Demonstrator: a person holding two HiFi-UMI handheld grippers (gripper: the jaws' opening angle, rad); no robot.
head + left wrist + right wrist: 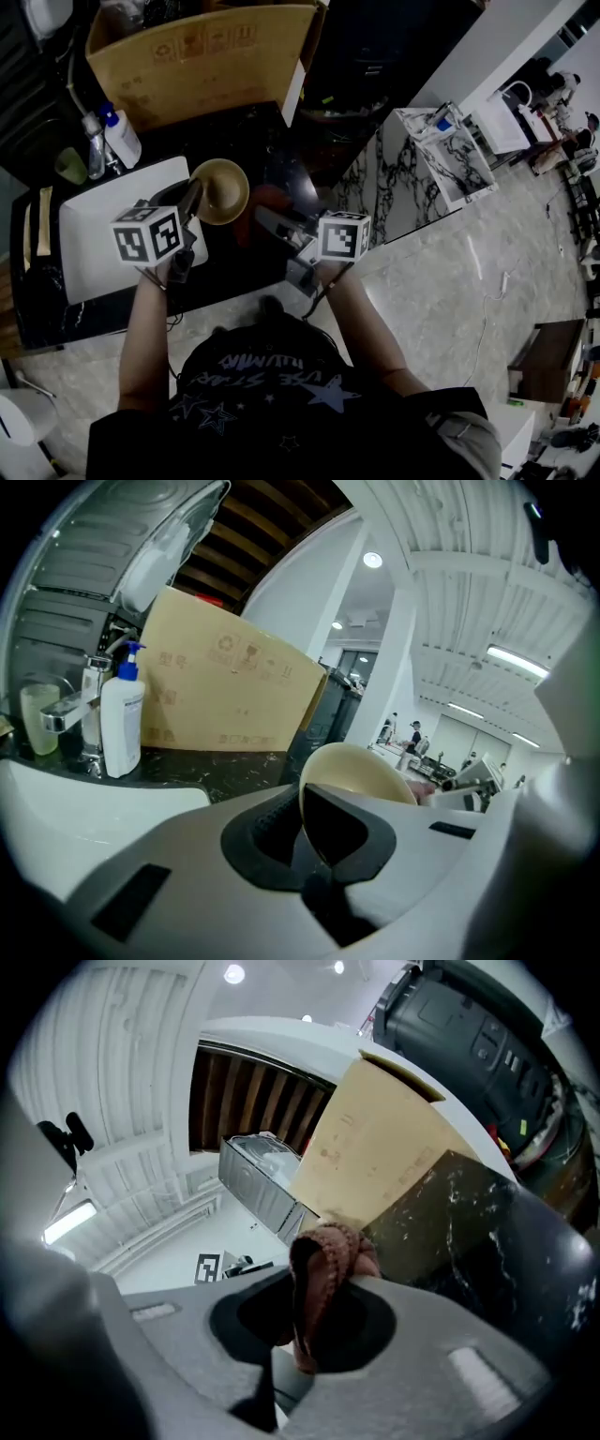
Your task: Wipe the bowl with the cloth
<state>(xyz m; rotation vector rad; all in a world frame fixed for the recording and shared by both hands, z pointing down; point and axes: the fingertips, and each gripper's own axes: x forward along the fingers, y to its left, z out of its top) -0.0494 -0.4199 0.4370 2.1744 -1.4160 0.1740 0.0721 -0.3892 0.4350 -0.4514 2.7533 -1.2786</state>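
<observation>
— Where's the tan round bowl (pixel 220 190)?
— Tipped up over the black veined table (pixel 248 141), just past the corner of the white rectangular board (pixel 94 234). The left claw (pixel 194 195) is pinching its rim, jaws pressed onto the thin wall.
— And the right claw (pixel 266 218)?
— Clamped on a bunched pinkish-brown knitted cloth (pixel 328 1260), just beside the bowl on its right. Whether cloth and bowl touch, I can't quite tell, because that patch is dim.
— Anything crowding them?
— A big brown cardboard box (pixel 202 61) stands right behind the bowl along the table's far side. Left of it, a white pump bottle with a blue top (pixel 122 138) and a pale green cup (pixel 70 166) sit near a metal tap (pixel 61 714), well clear of both claws.
</observation>
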